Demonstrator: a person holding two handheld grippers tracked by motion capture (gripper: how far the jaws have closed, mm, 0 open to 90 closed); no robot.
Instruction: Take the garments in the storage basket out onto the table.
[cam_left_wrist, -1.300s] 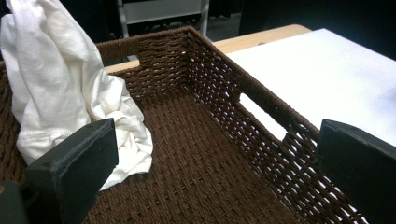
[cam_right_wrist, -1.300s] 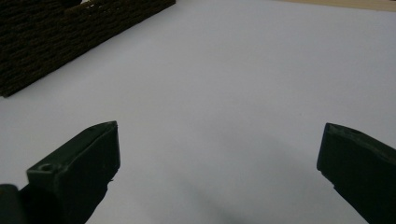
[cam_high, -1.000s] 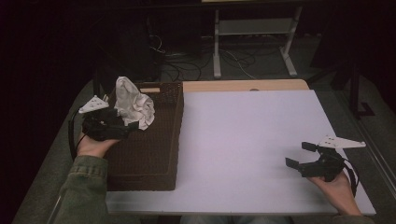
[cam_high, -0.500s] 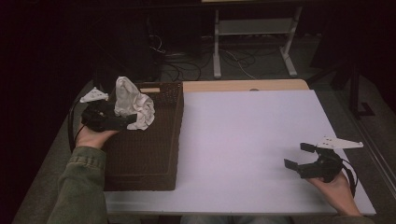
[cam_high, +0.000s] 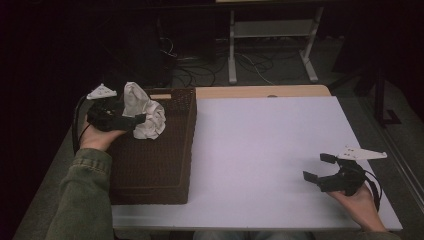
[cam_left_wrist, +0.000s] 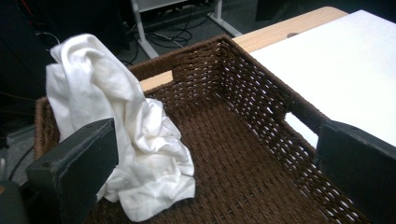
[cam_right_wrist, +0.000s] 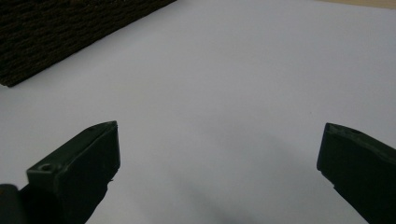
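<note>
Inside the basket, white cloth beside gaping left tongs.

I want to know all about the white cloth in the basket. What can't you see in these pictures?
- High view: the left gripper covers part of the white cloth.
- Left gripper view: the cloth hides the brown basket floor beneath it; one black jaw covers its lower left edge.
- Both views: the folds hide what kind of cloth it is.

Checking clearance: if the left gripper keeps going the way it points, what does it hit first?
Probably the white cloth, which already overlaps one jaw of the open left gripper. Past it lies the wicker basket floor and far wall; depth is uncertain.
</note>
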